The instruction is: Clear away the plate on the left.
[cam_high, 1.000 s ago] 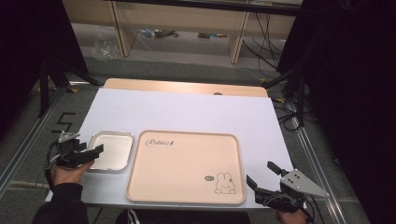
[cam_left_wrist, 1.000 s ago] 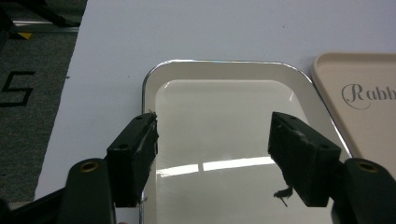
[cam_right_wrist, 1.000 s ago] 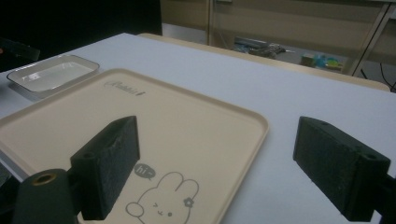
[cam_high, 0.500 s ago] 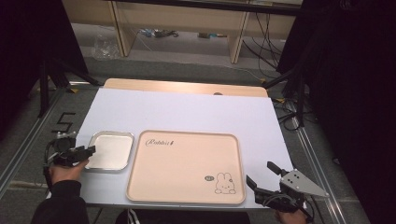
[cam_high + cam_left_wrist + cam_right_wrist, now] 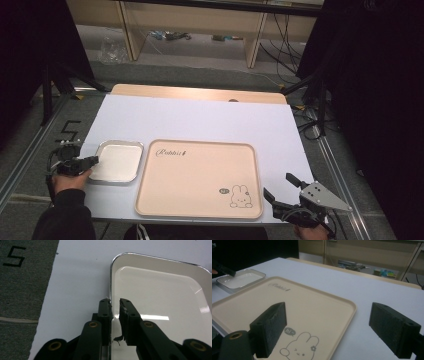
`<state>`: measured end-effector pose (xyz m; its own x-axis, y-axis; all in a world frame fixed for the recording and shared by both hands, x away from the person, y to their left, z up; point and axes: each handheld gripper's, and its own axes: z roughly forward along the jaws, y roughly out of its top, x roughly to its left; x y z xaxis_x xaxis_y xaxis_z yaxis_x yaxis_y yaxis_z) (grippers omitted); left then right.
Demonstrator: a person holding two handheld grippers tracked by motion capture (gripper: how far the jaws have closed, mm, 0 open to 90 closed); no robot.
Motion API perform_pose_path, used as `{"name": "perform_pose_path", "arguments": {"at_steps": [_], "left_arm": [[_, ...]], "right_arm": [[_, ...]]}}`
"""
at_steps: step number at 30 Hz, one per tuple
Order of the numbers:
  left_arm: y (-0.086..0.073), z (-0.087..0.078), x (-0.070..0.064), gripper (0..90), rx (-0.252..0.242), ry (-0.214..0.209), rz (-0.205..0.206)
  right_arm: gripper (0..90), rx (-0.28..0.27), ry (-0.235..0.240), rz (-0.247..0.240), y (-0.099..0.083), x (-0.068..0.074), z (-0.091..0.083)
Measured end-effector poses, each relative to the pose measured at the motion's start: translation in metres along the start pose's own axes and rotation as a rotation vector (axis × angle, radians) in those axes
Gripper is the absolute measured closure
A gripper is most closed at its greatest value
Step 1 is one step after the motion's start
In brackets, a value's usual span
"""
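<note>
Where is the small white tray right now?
In the high view the small white tray sits at the table's left, beside the beige rabbit tray, the left gripper on its rim.

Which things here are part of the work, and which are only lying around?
In use:
- small white tray, its left rim between the jaws of the left tongs
- right tongs, open, held over the beige rabbit tray

Lying about:
- cables on the floor
- clutter under the shelf

Beige tray (image 5: 200, 177) — rabbit print; white dish (image 5: 117, 161) — silver rim; white table (image 5: 200, 120).
</note>
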<state>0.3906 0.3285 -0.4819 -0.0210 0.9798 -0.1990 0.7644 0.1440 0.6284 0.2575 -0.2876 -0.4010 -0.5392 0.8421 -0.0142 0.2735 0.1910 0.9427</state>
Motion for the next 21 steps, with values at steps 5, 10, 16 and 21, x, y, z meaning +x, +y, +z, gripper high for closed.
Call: {"name": "perform_pose_path", "arguments": {"at_steps": [5,10,16,21], "left_arm": [[0.0003,0.0056,0.0001,82.0,0.014,0.005,-0.018],[0.0022,0.0077,0.0026,83.5,0.007,-0.012,-0.009],[0.0024,0.0054,0.0025,85.5,-0.022,-0.028,-0.020],[0.0031,-0.0001,0.0025,87.6,-0.079,-0.059,-0.038]], "right_arm": [[15.2,0.002,0.001,0.000,0.0000,0.0001,0.0000],[15.2,0.006,-0.004,0.004,0.0001,0.0002,0.0000],[15.2,0.010,-0.003,0.002,0.0003,-0.0001,-0.0006],[15.3,0.019,0.004,0.010,0.0005,0.0002,-0.0005]]}}
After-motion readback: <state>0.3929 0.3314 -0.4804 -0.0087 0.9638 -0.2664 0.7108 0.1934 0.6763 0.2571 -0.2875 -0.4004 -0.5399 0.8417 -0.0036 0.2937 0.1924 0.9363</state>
